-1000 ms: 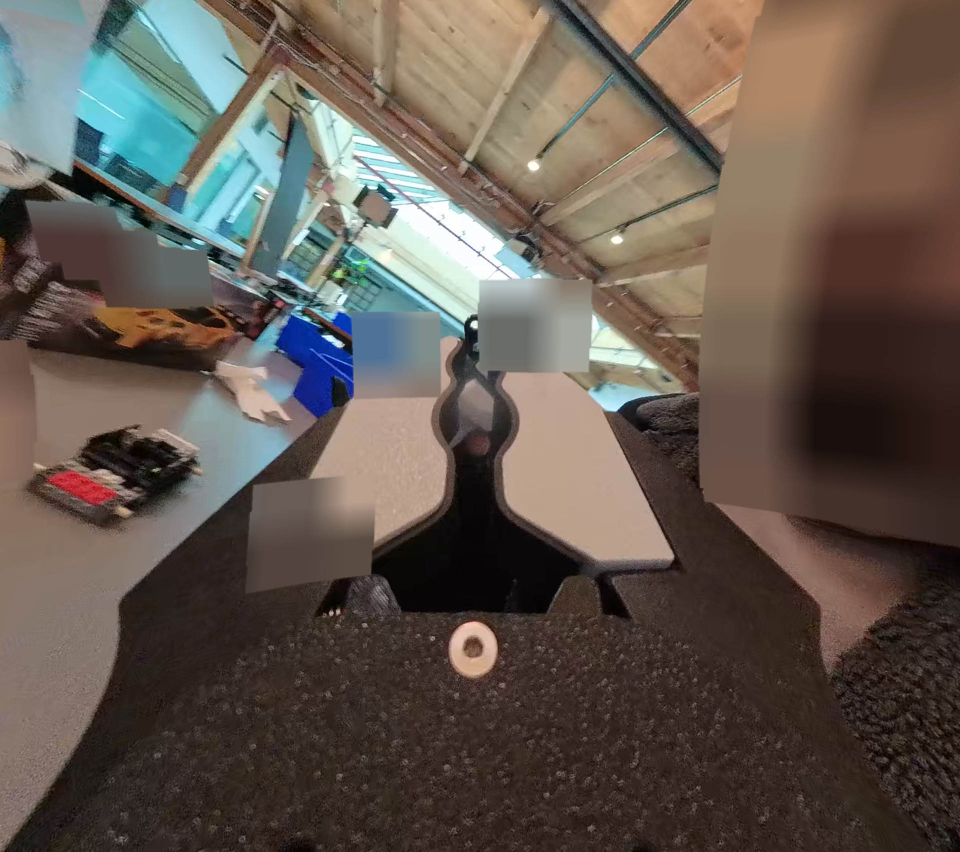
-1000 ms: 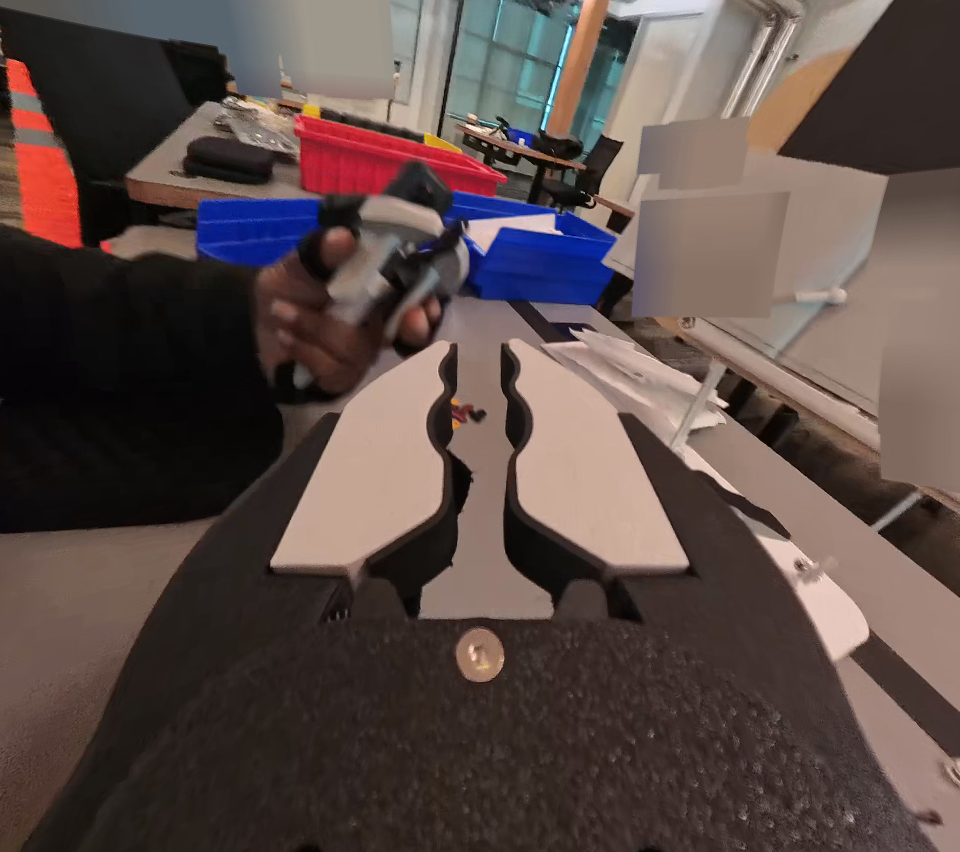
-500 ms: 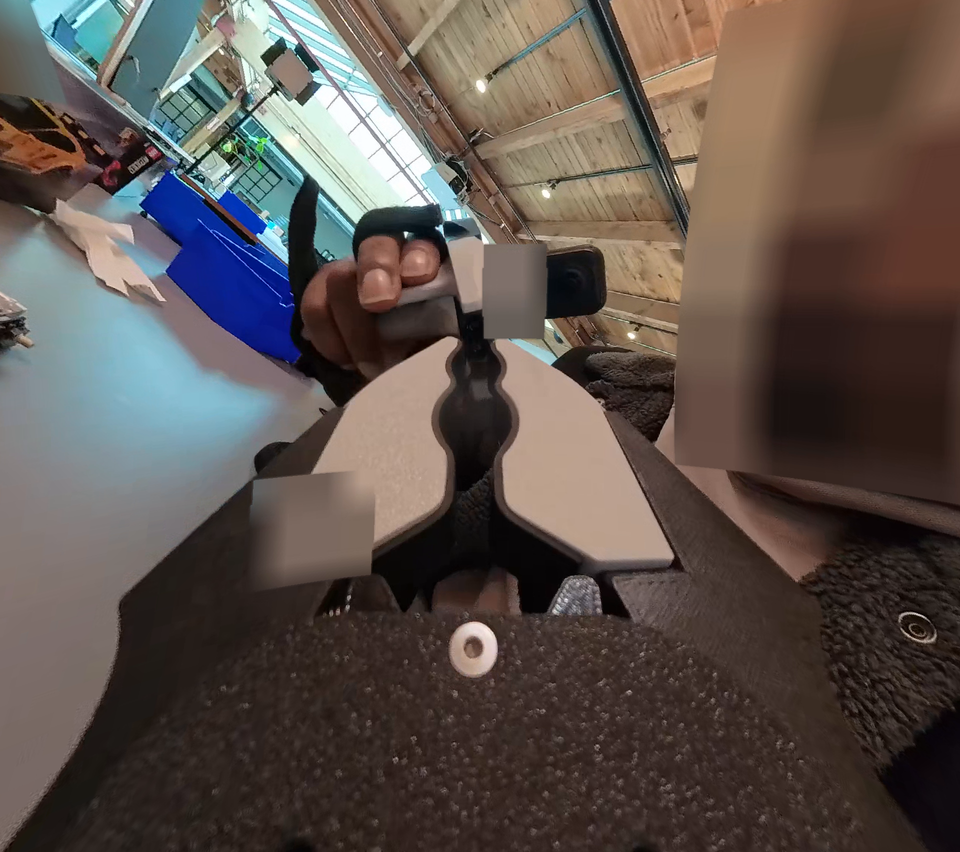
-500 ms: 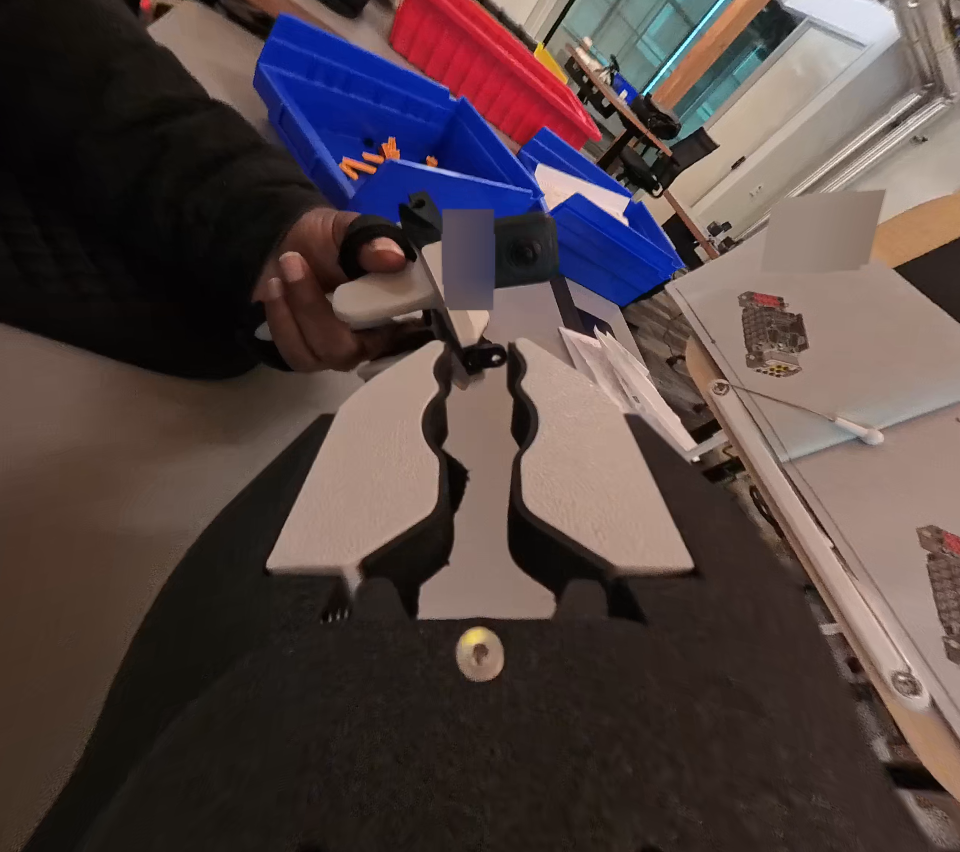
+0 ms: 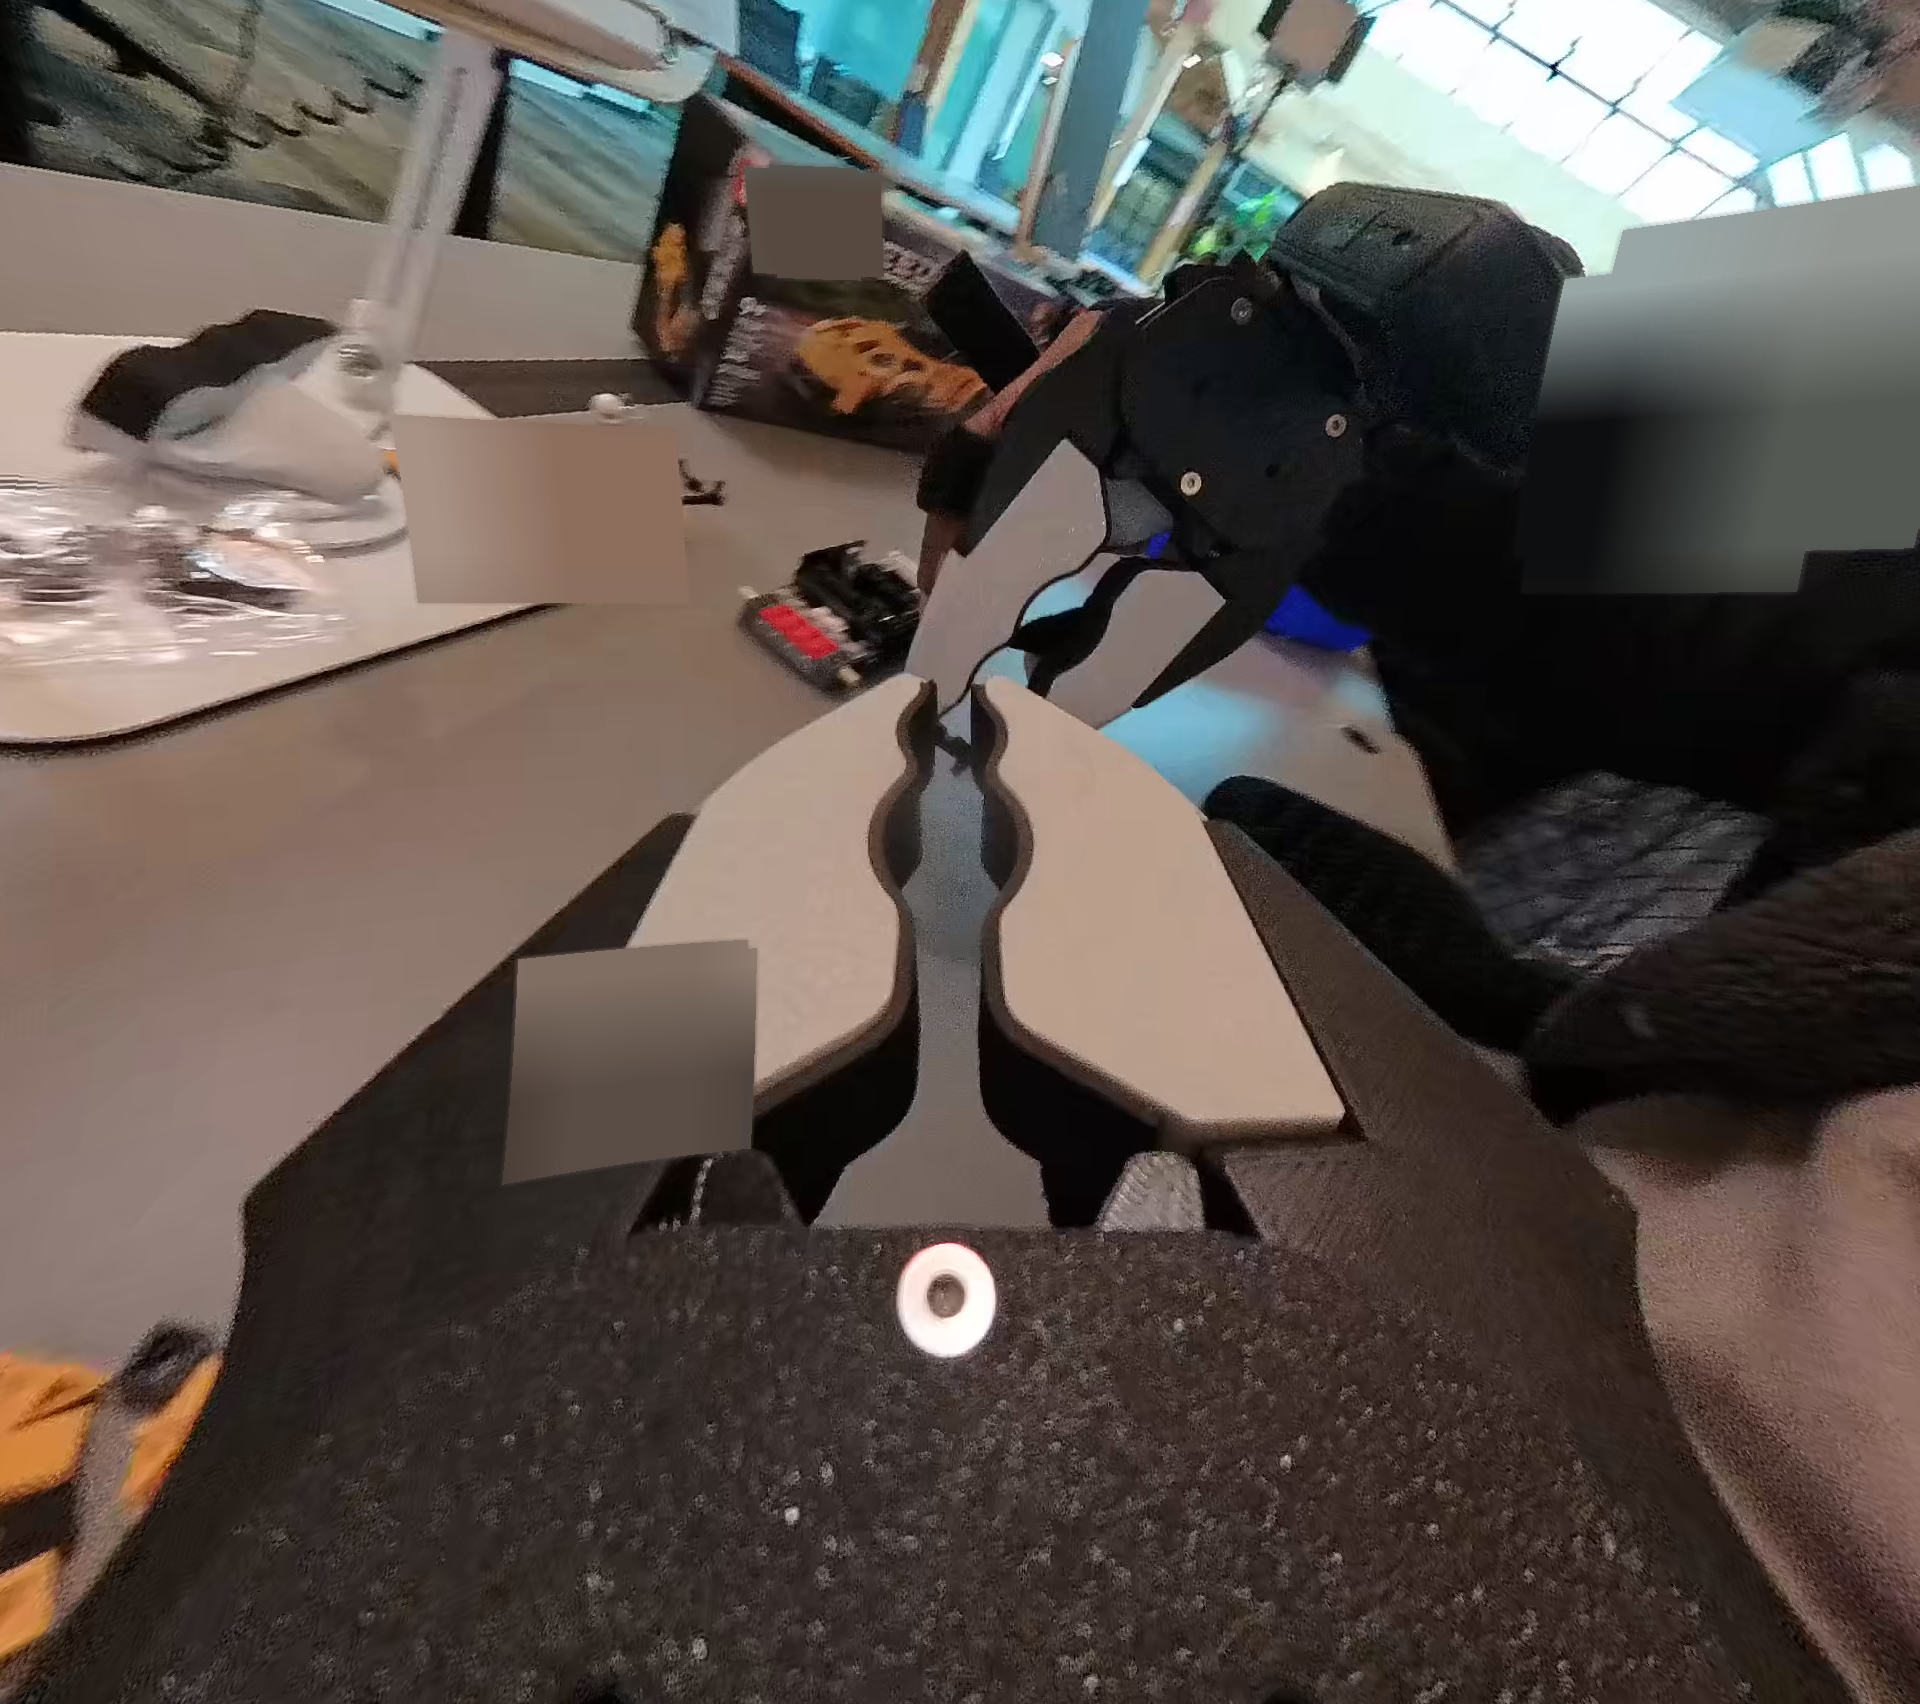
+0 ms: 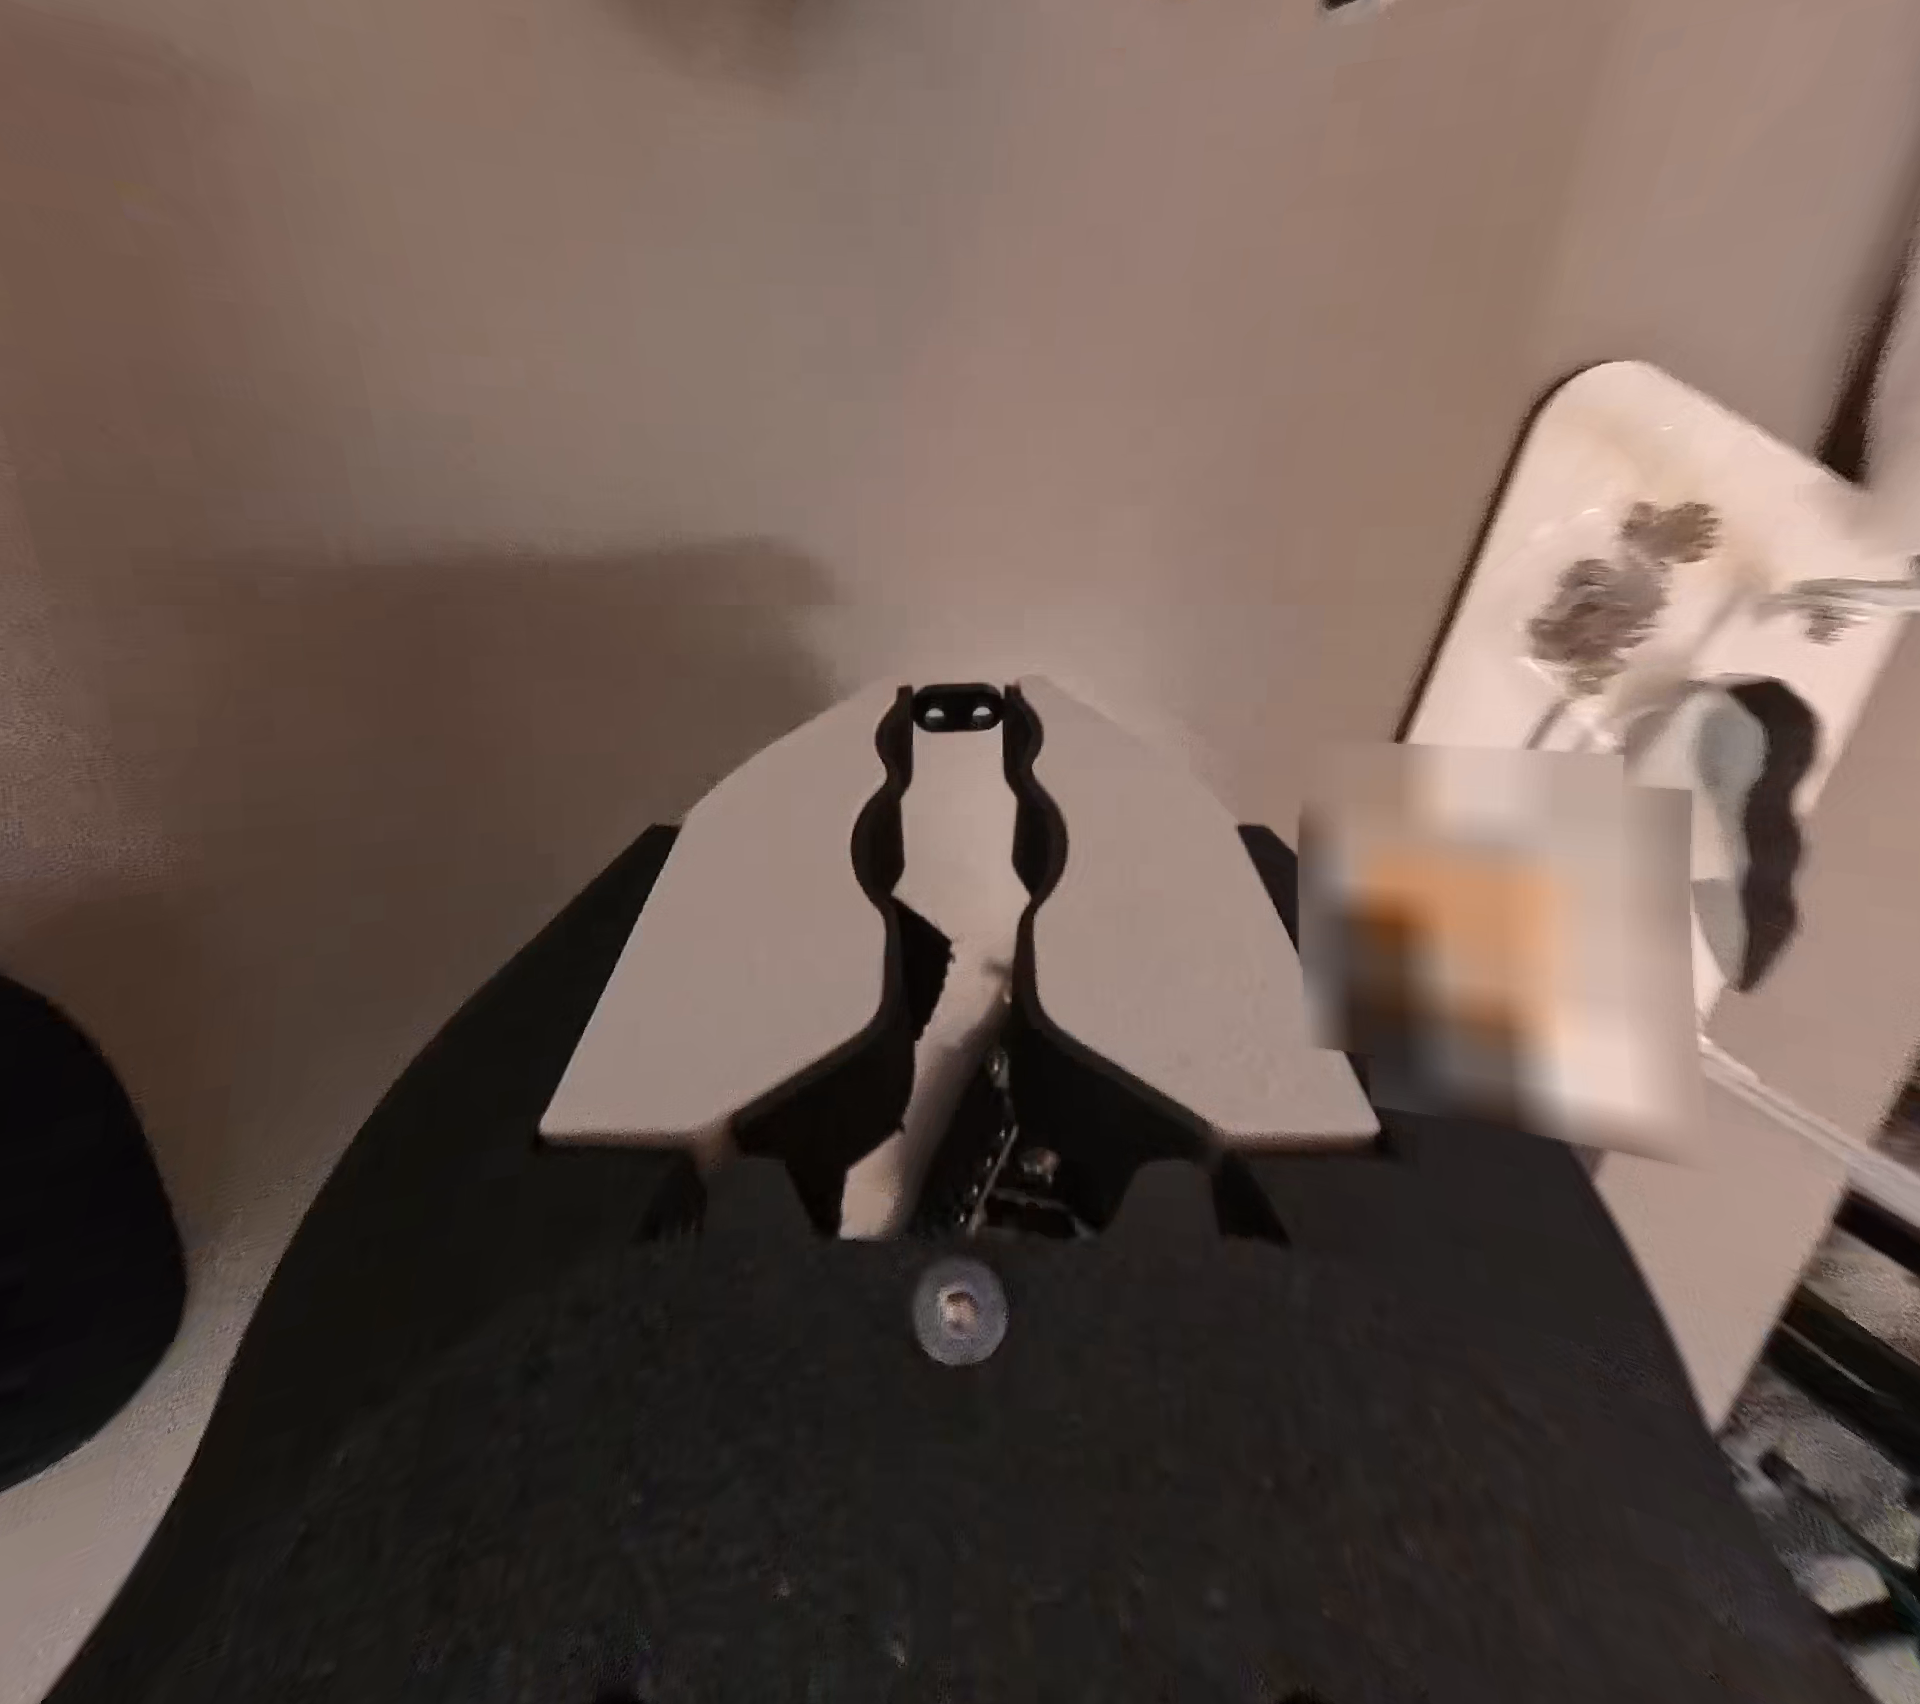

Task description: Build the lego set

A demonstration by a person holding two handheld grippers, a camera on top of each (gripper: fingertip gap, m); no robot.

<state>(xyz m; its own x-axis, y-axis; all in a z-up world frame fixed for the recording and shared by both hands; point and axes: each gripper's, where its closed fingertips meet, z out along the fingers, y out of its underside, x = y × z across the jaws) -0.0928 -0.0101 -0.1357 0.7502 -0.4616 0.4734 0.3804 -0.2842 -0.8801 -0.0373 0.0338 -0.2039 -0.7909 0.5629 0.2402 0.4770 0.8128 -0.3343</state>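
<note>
The right gripper (image 6: 959,707) pinches a small black two-hole piece (image 6: 958,716) between its fingers, apparently bound for the partly built model (image 5: 831,615); seating it needs careful alignment.

Right gripper (image 6: 961,698): matt grey pads, rough black speckled body; small glossy black plastic lego piece (image 6: 958,712) between tips. Beyond left gripper (image 5: 956,704) jaws: smooth matt grey table (image 5: 260,823), glossy cardboard box (image 5: 821,366).
</note>
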